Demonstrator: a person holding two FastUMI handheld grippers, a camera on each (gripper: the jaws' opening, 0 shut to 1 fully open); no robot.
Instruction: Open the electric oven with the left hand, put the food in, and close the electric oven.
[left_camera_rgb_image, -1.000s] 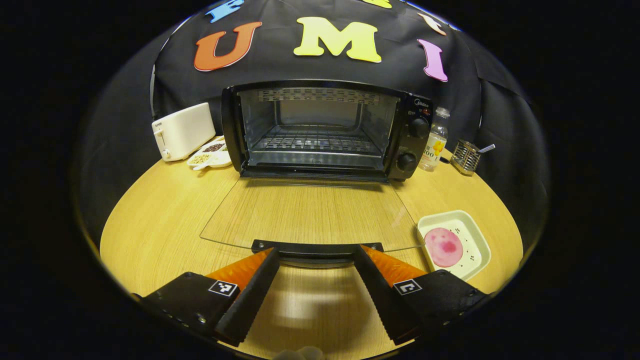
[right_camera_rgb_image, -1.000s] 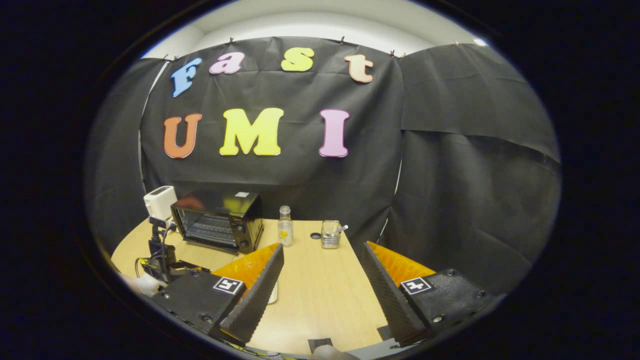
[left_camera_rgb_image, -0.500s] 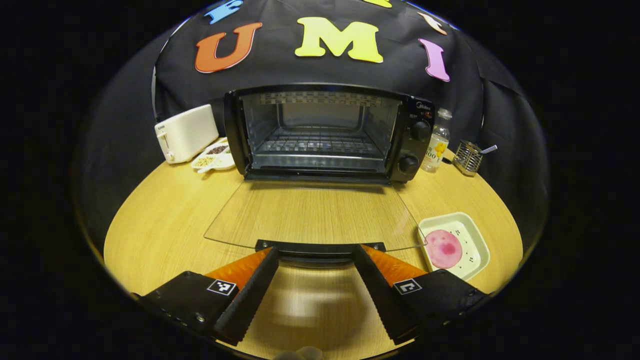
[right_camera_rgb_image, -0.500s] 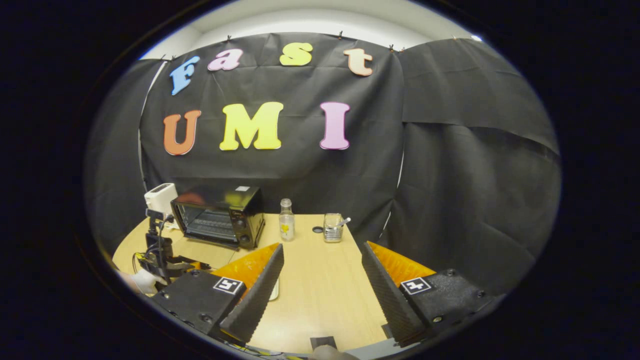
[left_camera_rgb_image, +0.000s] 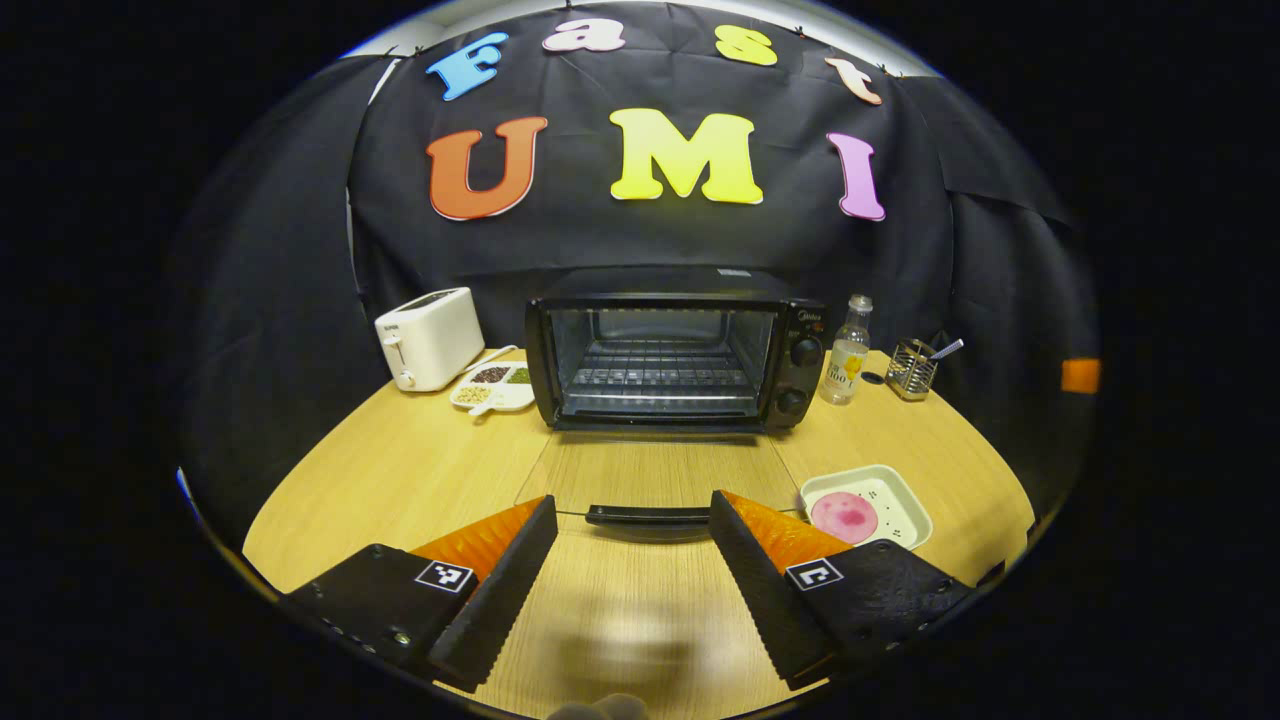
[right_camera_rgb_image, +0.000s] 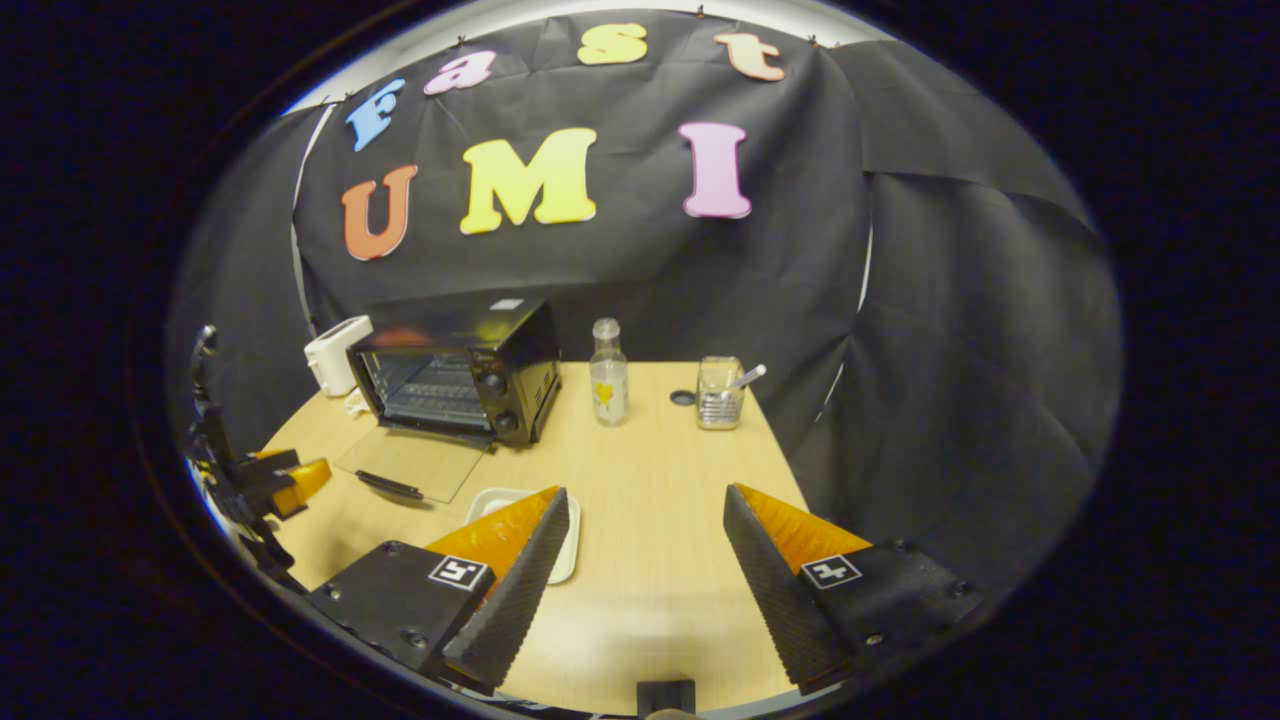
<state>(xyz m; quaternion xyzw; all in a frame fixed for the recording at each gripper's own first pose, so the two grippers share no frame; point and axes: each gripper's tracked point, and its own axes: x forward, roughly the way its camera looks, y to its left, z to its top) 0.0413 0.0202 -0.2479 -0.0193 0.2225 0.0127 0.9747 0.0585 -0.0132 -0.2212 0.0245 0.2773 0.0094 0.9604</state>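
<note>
- Oven (left_camera_rgb_image: 665, 350) stood open, glass door (left_camera_rgb_image: 650, 470) flat on the counter (left_camera_rgb_image: 400, 480); opening step judged complete
- Left tool (left_camera_rgb_image: 630, 570) wide, empty; right tool (right_camera_rgb_image: 640, 570) wide, empty
- Food (left_camera_rgb_image: 845, 515) lay in its tray (left_camera_rgb_image: 905, 500) beside the door; next move called for grasping it

The left gripper view faces the open oven (left_camera_rgb_image: 665, 360) head-on, fairly near; the right gripper view sees the same oven (right_camera_rgb_image: 455, 375) obliquely from farther right.

Black electric oven (left_camera_rgb_image: 672, 350), white toaster (left_camera_rgb_image: 428, 338), pale wood-grain worktop (left_camera_rgb_image: 400, 480), pink food (left_camera_rgb_image: 844, 515) on a white tray (left_camera_rgb_image: 905, 500).
</note>
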